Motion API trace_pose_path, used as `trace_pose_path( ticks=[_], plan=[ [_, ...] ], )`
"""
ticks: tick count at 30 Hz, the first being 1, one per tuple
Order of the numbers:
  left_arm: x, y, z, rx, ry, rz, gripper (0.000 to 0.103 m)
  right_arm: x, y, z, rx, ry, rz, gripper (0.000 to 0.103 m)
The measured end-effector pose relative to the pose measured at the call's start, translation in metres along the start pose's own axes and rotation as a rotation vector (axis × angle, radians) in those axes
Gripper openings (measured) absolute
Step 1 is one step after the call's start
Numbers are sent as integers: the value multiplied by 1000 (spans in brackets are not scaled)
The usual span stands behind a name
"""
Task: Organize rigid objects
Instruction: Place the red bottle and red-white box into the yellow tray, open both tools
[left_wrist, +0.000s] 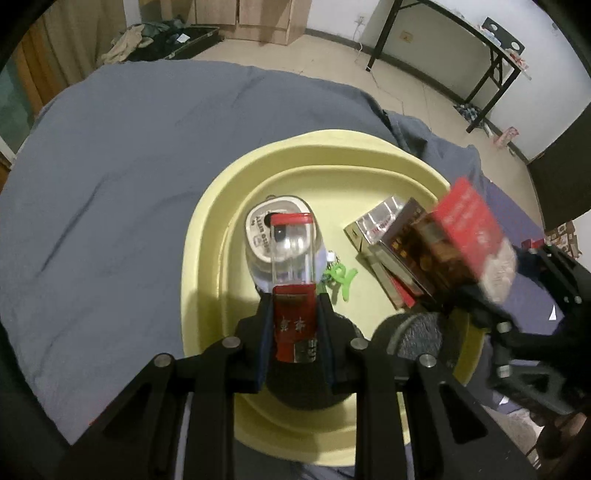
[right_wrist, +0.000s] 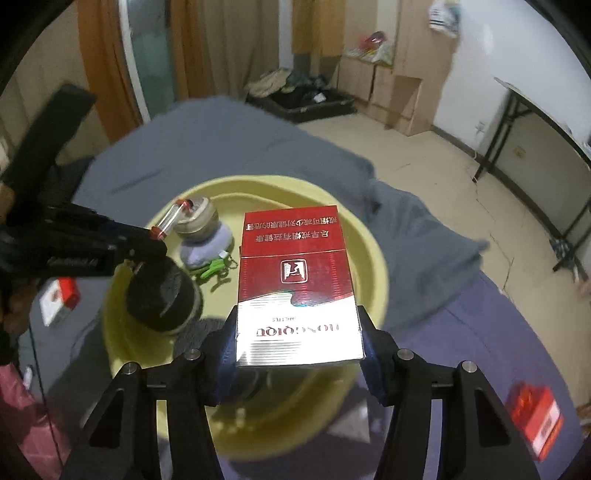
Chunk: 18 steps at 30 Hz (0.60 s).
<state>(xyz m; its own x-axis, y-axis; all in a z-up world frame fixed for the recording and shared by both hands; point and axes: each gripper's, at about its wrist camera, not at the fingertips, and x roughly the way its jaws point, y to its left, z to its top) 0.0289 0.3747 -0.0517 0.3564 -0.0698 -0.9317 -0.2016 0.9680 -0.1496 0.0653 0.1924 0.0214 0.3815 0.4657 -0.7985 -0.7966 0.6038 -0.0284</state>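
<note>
Right wrist view shows your right gripper clamped on one red-and-white cigarette pack, held above the yellow basin near its right rim. Your left gripper pinches one clear red-capped lighter over the basin's middle. Two packs lie inside.
</note>
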Motion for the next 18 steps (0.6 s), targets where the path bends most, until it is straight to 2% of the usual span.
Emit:
trace_pose_path(
  ticks=[4, 6, 11, 12, 13, 14, 15, 16, 17, 18],
  plan=[
    [8, 6, -4, -12, -2, -38, 24, 36, 6, 16, -50, 57, -19, 56],
    [7, 9, -6, -8, -10, -44, 24, 48, 13, 22, -49, 53, -7, 56],
    [4, 10, -8, -23, -13, -34, 26, 47, 20, 15, -59, 41, -9, 57],
    [0, 9, -8, -24, -24, -31, 33, 41, 21, 13, -53, 37, -6, 57],
    [-4, 8, -7, -24, -33, -34, 52, 37, 20, 14, -38, 28, 10, 57],
    [-13, 6, -7, -22, -54, -41, 65, 29, 17, 14, -21, 11, 24, 60],
    [-17, 5, -6, -21, -73, -42, 88, 17, 13, 13, -6, -8, 25, 73],
    [-26, 1, -6, -15, -104, -38, 100, 5, 8, 11, 9, -25, 22, 82],
    [-35, -5, -4, -1, -132, -42, 102, -7, 1, 9, 32, -50, 17, 93],
    [-42, -12, -2, 15, -143, -53, 103, -18, -7, 6, 65, -82, 12, 95]
  ],
)
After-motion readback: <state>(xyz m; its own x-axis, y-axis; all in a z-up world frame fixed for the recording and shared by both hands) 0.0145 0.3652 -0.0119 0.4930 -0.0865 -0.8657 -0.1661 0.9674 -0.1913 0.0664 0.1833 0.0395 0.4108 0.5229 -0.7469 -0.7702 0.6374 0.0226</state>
